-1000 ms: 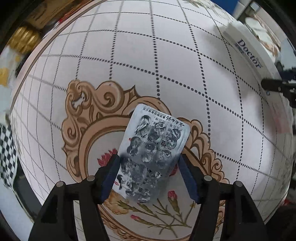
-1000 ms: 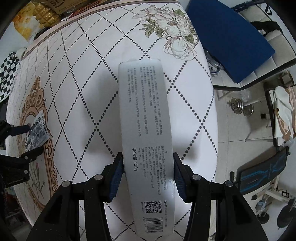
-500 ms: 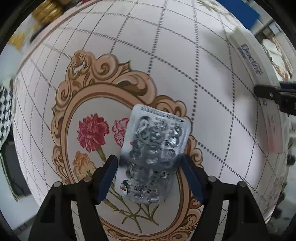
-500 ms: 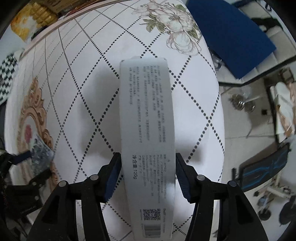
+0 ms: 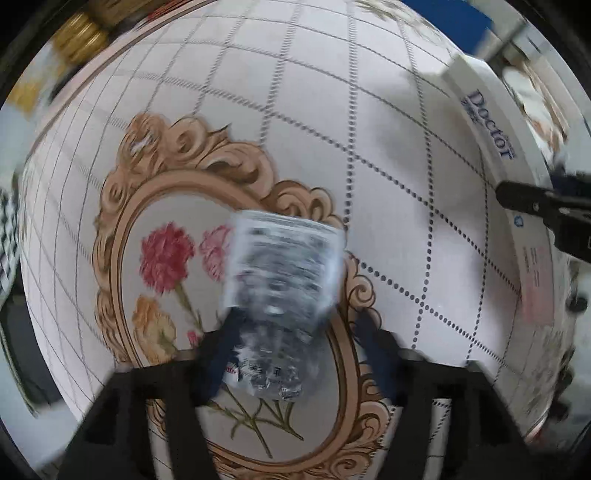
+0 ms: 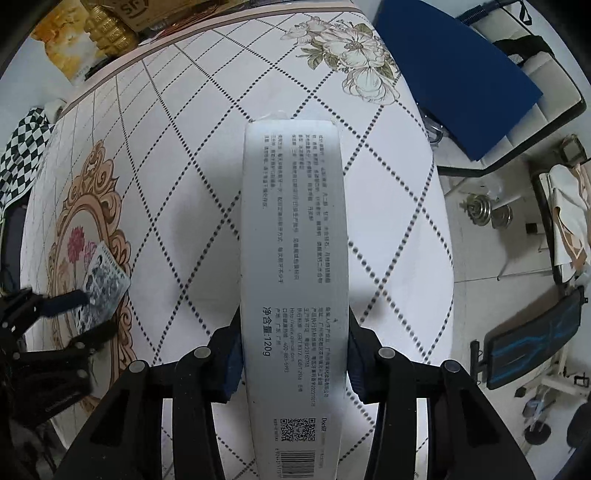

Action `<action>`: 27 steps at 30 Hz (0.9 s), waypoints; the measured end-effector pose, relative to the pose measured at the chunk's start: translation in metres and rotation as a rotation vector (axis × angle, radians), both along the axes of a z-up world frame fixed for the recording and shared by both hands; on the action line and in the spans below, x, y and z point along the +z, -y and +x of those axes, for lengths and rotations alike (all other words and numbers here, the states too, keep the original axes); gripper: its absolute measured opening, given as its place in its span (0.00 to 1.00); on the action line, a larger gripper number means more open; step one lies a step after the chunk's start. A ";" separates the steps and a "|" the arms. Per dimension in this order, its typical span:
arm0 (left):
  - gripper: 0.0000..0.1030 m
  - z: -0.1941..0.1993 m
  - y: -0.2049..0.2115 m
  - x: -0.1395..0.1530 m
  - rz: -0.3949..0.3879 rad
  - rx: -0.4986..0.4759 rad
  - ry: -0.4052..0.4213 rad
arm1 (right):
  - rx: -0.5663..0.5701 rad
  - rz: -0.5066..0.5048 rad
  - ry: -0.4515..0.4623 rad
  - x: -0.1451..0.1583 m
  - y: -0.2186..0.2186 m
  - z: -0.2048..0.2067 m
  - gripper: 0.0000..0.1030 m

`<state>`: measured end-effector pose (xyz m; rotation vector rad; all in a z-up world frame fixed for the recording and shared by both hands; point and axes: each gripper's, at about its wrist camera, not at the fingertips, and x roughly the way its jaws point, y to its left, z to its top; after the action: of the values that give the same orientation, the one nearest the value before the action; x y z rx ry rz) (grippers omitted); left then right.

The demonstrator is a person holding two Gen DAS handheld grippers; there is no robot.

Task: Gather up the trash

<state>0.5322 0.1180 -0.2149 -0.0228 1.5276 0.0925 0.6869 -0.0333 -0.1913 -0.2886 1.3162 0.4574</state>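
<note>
My left gripper (image 5: 295, 325) is shut on a silver blister pack (image 5: 282, 291), held above the table's flower medallion; the pack is blurred by motion and tilts left. It also shows in the right wrist view (image 6: 101, 286), between the left gripper's fingers (image 6: 70, 301). My right gripper (image 6: 293, 350) is shut on a long white toothpaste box (image 6: 293, 258) with grey print and a barcode, held above the table. The box shows at the right edge of the left wrist view (image 5: 495, 140), marked "Doctor".
The table (image 6: 177, 147) has a white cloth with dotted diamonds and a flower print. Gold items and yellow packets (image 6: 103, 26) sit at its far edge. A blue chair (image 6: 454, 70), dumbbell weights (image 6: 487, 214) and exercise gear (image 6: 528, 354) stand on the floor to the right.
Both grippers have lifted their loads and drawn back toward the near side of the table. The blister pack has swung in the left gripper and is now blurred.
</note>
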 end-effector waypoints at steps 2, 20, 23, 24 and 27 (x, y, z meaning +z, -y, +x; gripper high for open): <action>0.77 0.006 0.001 -0.004 0.060 -0.043 -0.011 | -0.007 -0.003 -0.007 -0.002 0.001 -0.001 0.47; 0.40 -0.046 -0.046 0.011 -0.151 0.258 0.072 | 0.002 0.057 -0.028 0.004 0.007 -0.026 0.47; 0.40 -0.066 -0.059 0.011 -0.139 0.318 0.100 | 0.008 0.066 -0.020 0.011 0.003 -0.036 0.47; 0.40 -0.072 -0.056 0.014 -0.137 0.329 0.112 | 0.008 0.069 -0.019 0.012 0.003 -0.036 0.47; 0.40 -0.087 -0.058 0.029 -0.140 0.346 0.147 | 0.012 0.078 -0.011 0.017 0.002 -0.041 0.47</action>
<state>0.4450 0.1759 -0.1863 -0.3981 1.3684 0.2533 0.6459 -0.0356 -0.1740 -0.2294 1.3049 0.5202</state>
